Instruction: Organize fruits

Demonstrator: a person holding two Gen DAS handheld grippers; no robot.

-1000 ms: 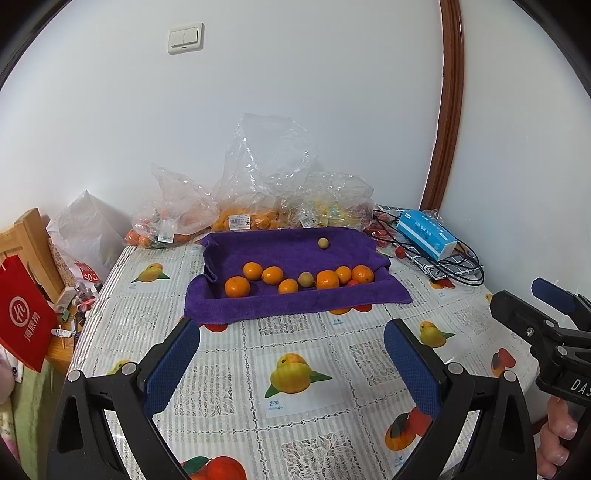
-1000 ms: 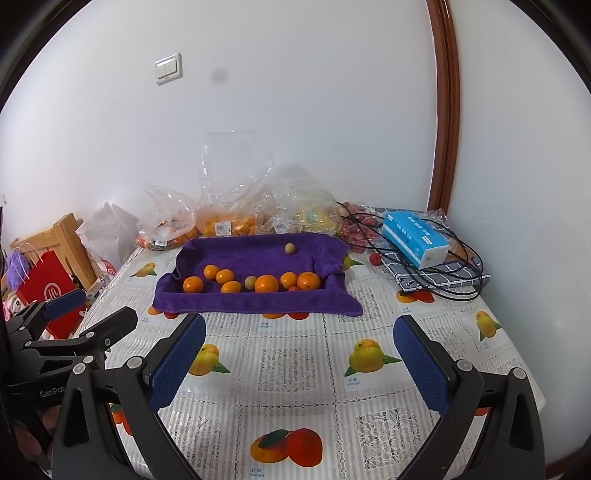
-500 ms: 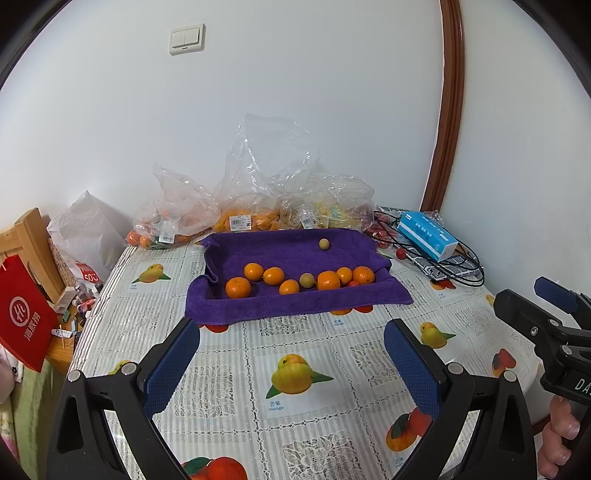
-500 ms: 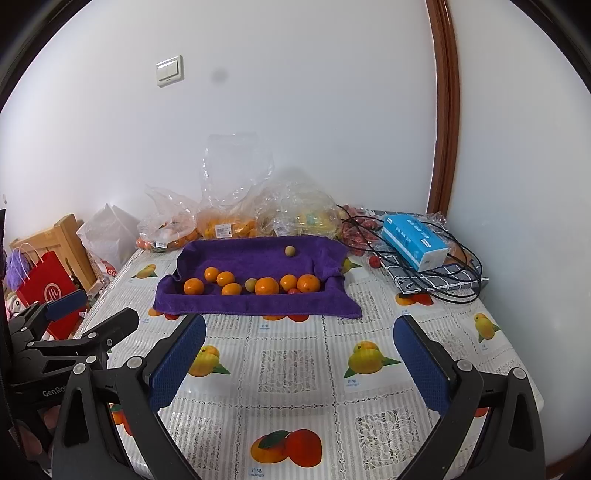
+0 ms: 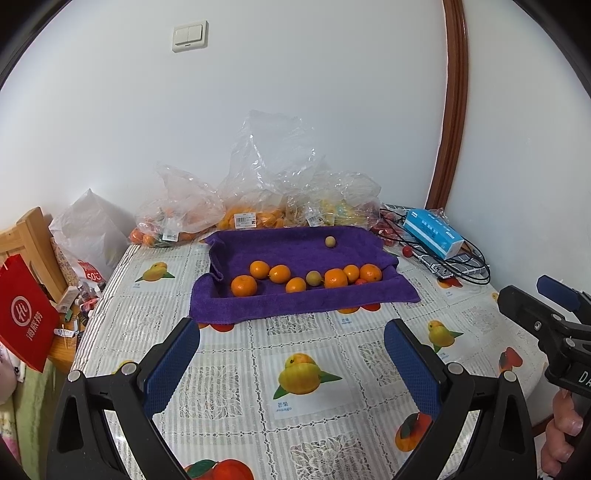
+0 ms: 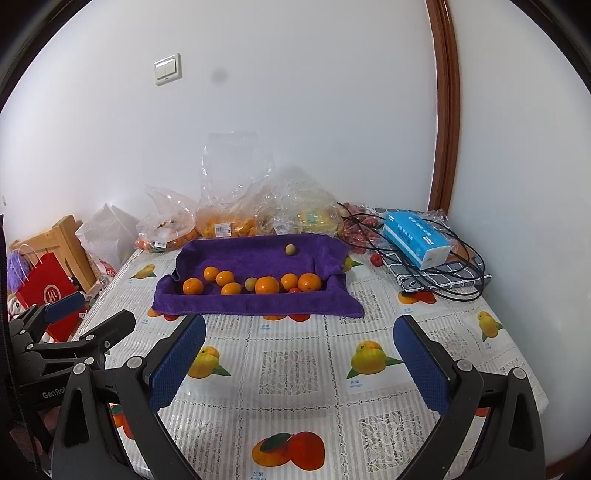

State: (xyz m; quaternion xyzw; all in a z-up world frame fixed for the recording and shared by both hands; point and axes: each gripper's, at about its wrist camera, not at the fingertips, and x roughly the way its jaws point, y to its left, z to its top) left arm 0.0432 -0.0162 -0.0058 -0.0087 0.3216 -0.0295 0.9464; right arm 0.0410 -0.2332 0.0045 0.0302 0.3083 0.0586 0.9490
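Oranges (image 5: 243, 286) lie in a loose row on the purple towel (image 5: 295, 302) at the far side of the table (image 5: 229, 384), with one small pale fruit (image 5: 330, 241) apart behind them. Left gripper (image 5: 291, 350) and right gripper (image 6: 299, 349) both hover over the tablecloth, jaws spread wide, holding nothing

Oranges (image 6: 266, 285) on purple towel (image 6: 255, 305)

A home: fruit-print tablecloth (image 5: 303, 373), grocery bags (image 5: 258, 206), light switch (image 5: 189, 36).
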